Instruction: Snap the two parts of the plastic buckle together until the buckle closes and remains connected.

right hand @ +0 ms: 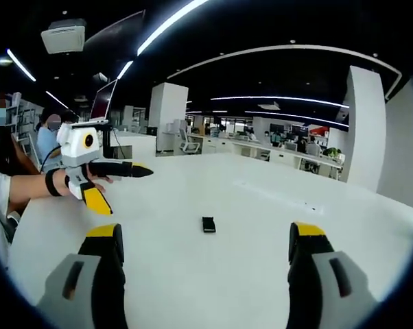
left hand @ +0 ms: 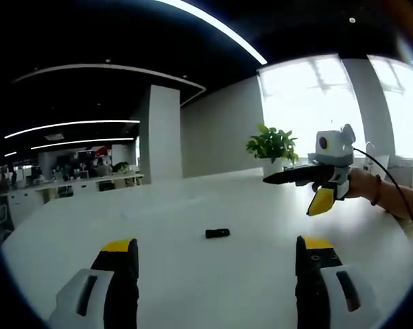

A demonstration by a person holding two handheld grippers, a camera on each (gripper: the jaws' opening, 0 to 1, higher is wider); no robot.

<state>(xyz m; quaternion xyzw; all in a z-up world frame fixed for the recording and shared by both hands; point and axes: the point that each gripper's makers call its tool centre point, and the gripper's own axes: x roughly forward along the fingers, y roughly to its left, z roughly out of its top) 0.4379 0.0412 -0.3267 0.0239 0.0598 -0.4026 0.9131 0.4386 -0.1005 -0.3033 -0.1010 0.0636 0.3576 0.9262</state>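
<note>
Hovering above the white worktop [left hand: 193,288], both tongs gape wide and hold nothing: left tongs [left hand: 217,257], right tongs [right hand: 205,243]. In the left gripper view the right tongs [left hand: 292,188] reach in at right, level. The black buckle [left hand: 217,233] lies mid-frame, long axis sideways there, lengthwise [right hand: 208,224] in the right gripper view; too small to make out its parts.
</note>
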